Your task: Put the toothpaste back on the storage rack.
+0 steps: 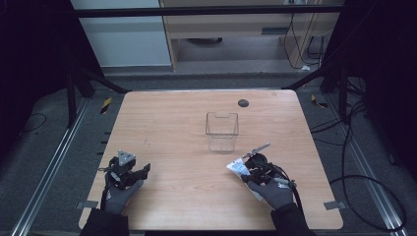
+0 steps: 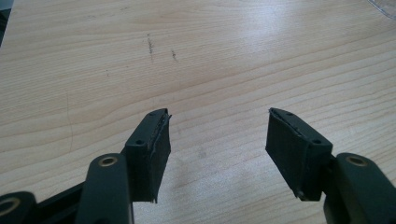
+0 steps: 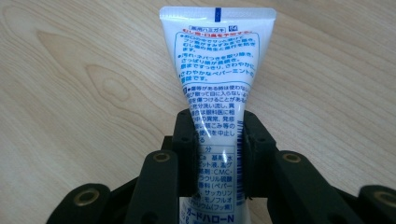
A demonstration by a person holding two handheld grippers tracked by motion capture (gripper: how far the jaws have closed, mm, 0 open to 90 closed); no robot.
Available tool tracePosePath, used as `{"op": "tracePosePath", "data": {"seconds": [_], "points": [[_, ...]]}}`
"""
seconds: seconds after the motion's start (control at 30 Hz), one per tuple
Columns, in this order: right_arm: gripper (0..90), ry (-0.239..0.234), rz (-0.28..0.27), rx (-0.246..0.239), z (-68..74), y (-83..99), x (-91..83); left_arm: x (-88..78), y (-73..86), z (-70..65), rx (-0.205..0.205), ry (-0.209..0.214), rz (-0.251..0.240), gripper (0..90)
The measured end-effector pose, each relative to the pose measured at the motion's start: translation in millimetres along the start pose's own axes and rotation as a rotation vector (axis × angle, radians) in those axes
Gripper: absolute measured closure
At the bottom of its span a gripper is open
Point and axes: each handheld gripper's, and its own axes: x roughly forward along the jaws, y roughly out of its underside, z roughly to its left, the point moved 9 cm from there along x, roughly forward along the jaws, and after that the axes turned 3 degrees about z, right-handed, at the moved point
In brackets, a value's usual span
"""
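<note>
Two handheld grippers over one wooden table (image 1: pixel 187 196). Right gripper (image 3: pixel 218 140): jaws clamped on a white toothpaste tube (image 3: pixel 215 70) printed in blue and red, pinched across its middle, the flat crimped end pointing away from the camera above the tabletop. In the high view the tube (image 1: pixel 237 168) sits at the right gripper (image 1: pixel 255 164), near the front right of the table. Left gripper (image 2: pixel 217 135): jaws spread wide, nothing between them, bare wood below. Clear plastic container (image 1: pixel 222 130): upright, mid-table, just beyond the tube.
</note>
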Motion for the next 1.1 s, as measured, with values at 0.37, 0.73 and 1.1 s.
{"op": "tracePosePath", "data": {"seconds": [0.37,0.73,1.1], "points": [[72.2,-0.053,-0.159,0.012,3.1,-16.3,-27.5,0.0,-0.1,0.2,-0.002,-0.001,-0.001,38.7],[72.2,-0.055,-0.365,0.020,2.6,-43.5,-61.6,0.2,0.2,0.2,-0.004,-0.002,0.000,38.7],[72.2,-0.049,-0.546,0.044,1.0,-87.1,-85.8,-0.1,0.6,0.9,-0.007,-0.002,-0.002,38.7]]}}
